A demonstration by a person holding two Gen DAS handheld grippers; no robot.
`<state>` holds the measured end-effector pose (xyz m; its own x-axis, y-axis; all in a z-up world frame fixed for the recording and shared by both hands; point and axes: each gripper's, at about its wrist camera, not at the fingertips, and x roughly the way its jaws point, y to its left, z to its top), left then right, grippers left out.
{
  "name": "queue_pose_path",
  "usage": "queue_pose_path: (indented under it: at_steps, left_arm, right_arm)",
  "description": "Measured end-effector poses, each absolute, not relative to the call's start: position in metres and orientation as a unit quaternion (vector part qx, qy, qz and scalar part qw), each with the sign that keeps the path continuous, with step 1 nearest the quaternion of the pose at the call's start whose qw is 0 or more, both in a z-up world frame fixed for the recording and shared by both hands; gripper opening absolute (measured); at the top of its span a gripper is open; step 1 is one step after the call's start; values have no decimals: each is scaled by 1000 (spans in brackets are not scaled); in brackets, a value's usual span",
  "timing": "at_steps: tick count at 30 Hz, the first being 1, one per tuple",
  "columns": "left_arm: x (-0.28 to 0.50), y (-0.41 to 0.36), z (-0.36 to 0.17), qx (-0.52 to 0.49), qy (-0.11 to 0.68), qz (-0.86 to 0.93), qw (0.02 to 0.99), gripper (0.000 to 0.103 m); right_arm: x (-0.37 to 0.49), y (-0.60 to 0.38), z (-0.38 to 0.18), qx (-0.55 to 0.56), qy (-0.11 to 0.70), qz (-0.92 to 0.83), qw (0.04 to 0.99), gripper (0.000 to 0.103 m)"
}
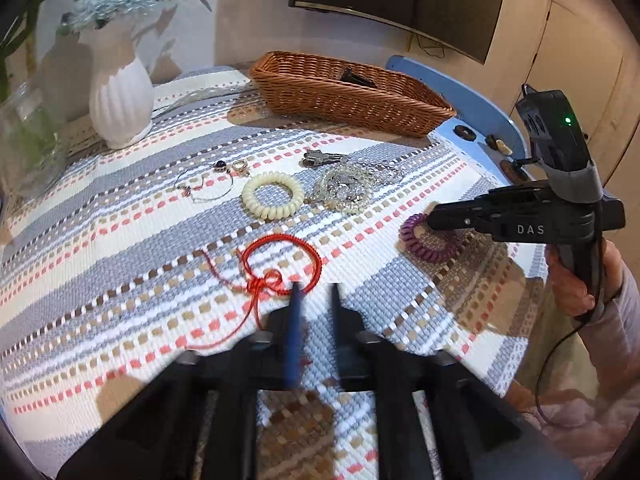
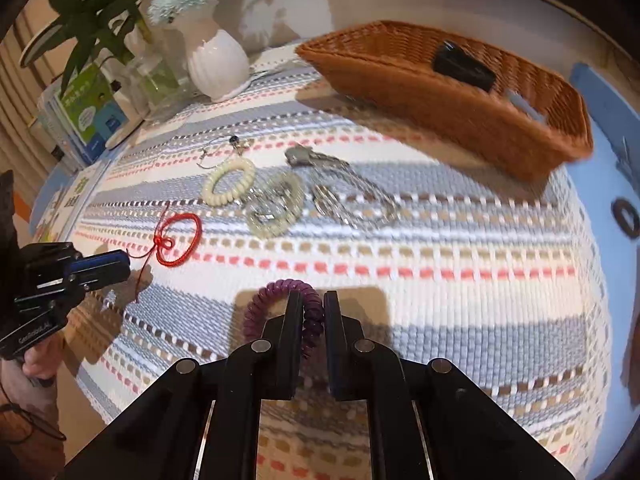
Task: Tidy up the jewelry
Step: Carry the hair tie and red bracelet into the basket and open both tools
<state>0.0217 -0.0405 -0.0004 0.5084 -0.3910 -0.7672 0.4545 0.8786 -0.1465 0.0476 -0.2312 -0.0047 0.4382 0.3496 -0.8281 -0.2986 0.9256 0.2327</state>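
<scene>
— Striped woven cloth across the table, wicker basket at the far edge with a dark object inside, white vase of flowers at far left.

— Left gripper?

— Low over the cloth, jaws spread a little, nothing between them. Tips just at the near edge of the red cord bracelet, beside its knot; touching or not, cannot tell.

— Right gripper?

— Down on the purple coil hair tie, jaws parted with one side of the coil between them. Not pressed shut on it, by the look of the gap.

— Rest of the jewelry?

— Mid-cloth, well apart from both grippers: cream coil tie, clear bead bracelets just beside it, thin chain bracelet further left, metal clip behind.
</scene>
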Motion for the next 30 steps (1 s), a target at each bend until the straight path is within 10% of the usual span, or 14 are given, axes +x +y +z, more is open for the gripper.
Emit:
queue_pose_path:
  at_steps: [1,6,13,30]
  left_arm:
    - [25,-45,-1,46,432,-238,869,51]
    - [41,-67,-11,108,440,-247,856,51]
    - [57,-70,-22,111,455,-255,846,3]
    - [24,-43,29,15,392,-301,869,2]
  right_arm:
    - [48,-234,-7,30,496,187,848,13]
    - [41,-239,-5,34,487,198,850,27]
    - [38,-240,-5,13,483,187,855,27]
    - [14,-200,12,-96,437,196,872,10]
